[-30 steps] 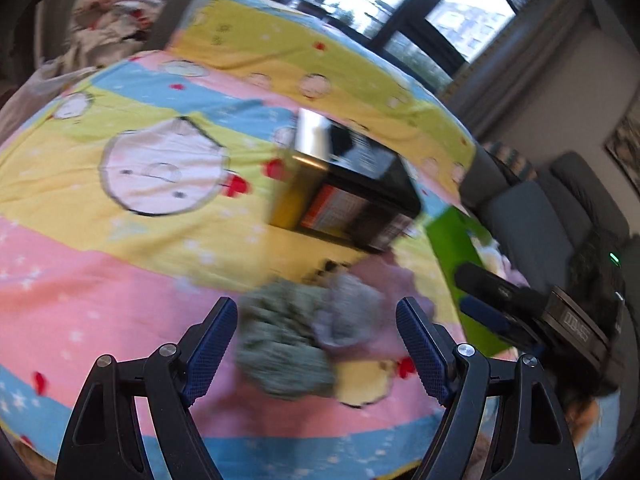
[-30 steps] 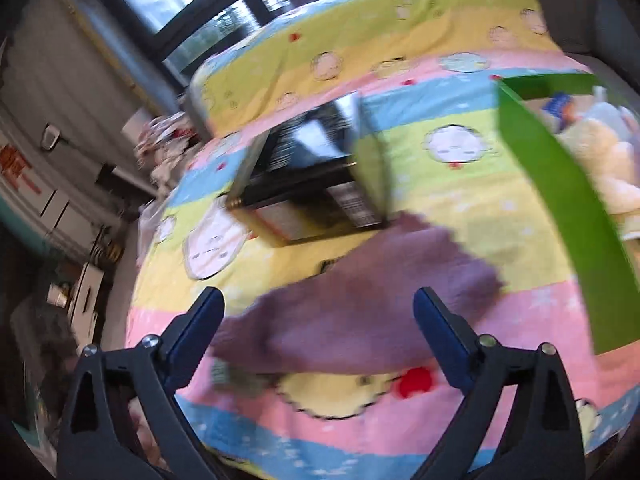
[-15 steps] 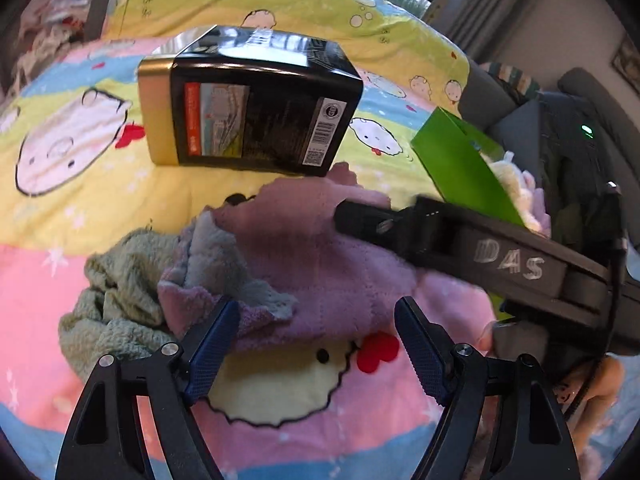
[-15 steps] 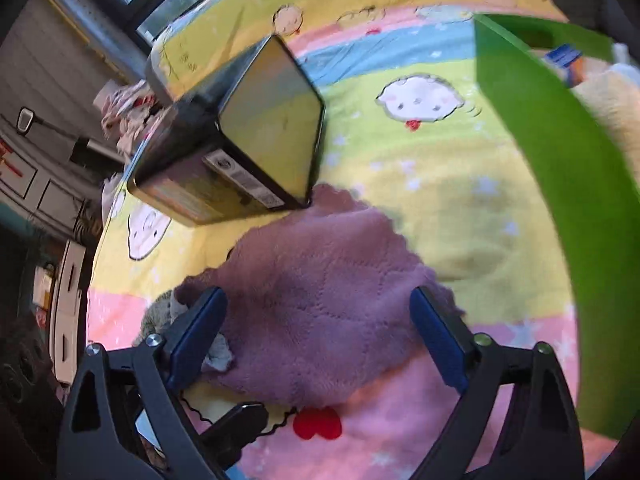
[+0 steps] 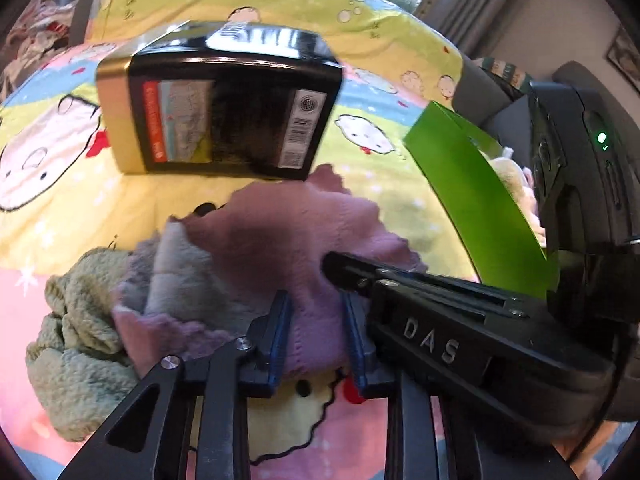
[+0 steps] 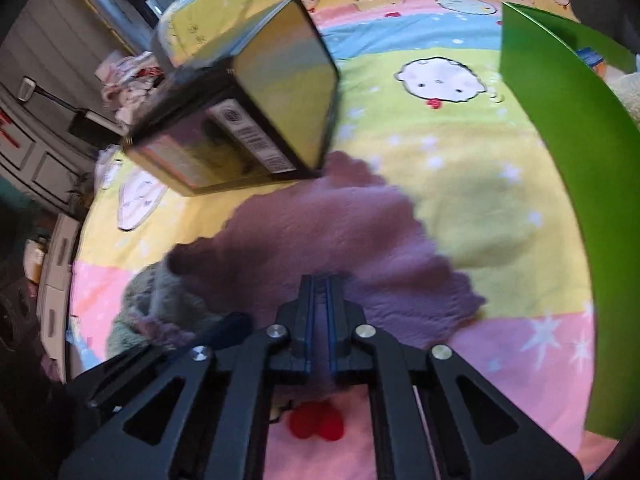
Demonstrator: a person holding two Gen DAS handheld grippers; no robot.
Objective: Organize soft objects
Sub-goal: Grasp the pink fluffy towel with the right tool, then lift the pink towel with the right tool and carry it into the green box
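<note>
Now both grippers, spread wide half a second ago, are clamped on the purple cloth: the left gripper pinches a thick fold of its near edge, and the right gripper has its pads pressed almost together on a thin layer. The cloth lies on the cartoon-print blanket, its far tip touching the black box at 12 o'clock. A green towel bunches against it at 9 o'clock. A green bin stands at 2 o'clock, clear of the cloth.
</note>
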